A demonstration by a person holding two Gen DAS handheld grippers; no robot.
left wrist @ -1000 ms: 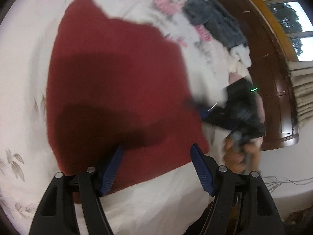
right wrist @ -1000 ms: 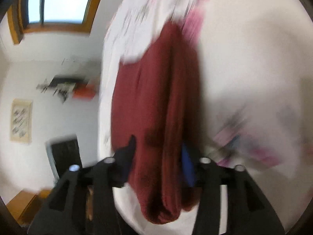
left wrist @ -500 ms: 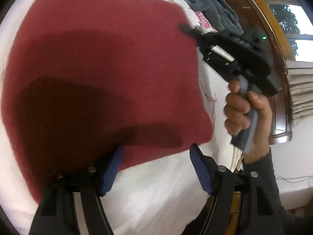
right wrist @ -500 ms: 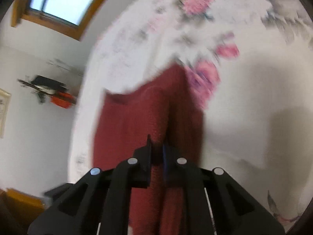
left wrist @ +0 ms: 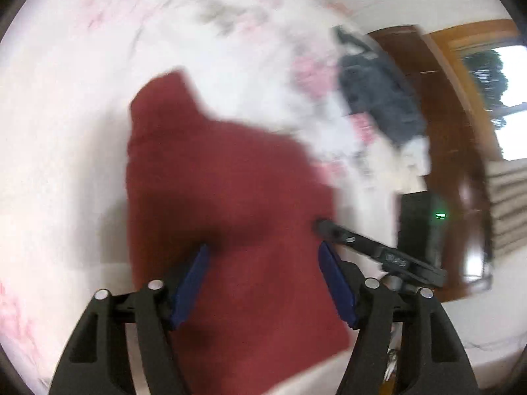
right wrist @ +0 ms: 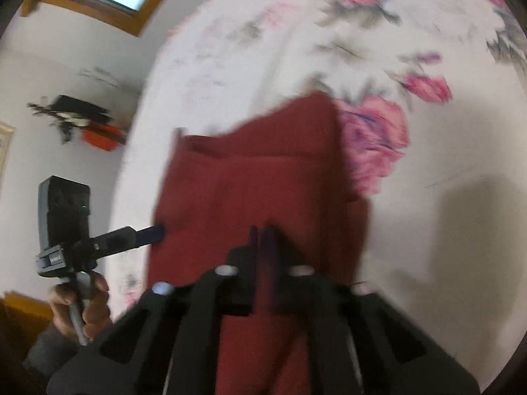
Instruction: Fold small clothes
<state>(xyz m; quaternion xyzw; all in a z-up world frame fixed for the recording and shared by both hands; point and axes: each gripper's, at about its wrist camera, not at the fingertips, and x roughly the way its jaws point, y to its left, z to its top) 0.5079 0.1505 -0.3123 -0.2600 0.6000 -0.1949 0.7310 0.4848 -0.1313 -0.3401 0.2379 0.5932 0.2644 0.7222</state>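
The dark red garment (left wrist: 227,217) lay on the floral bed sheet (left wrist: 66,115). The left hand-held gripper (left wrist: 263,263) was spread wide above its near part, gripping nothing. The right hand-held gripper (right wrist: 262,235) was closed on a raised fold of the dark red garment (right wrist: 263,177). A grey garment (left wrist: 378,102) lay far right.

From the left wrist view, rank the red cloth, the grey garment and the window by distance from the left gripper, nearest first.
1. Red cloth: directly beneath the open left gripper.
2. Grey garment: upper right, on the bedspread.
3. Window: far right, beyond the bed.
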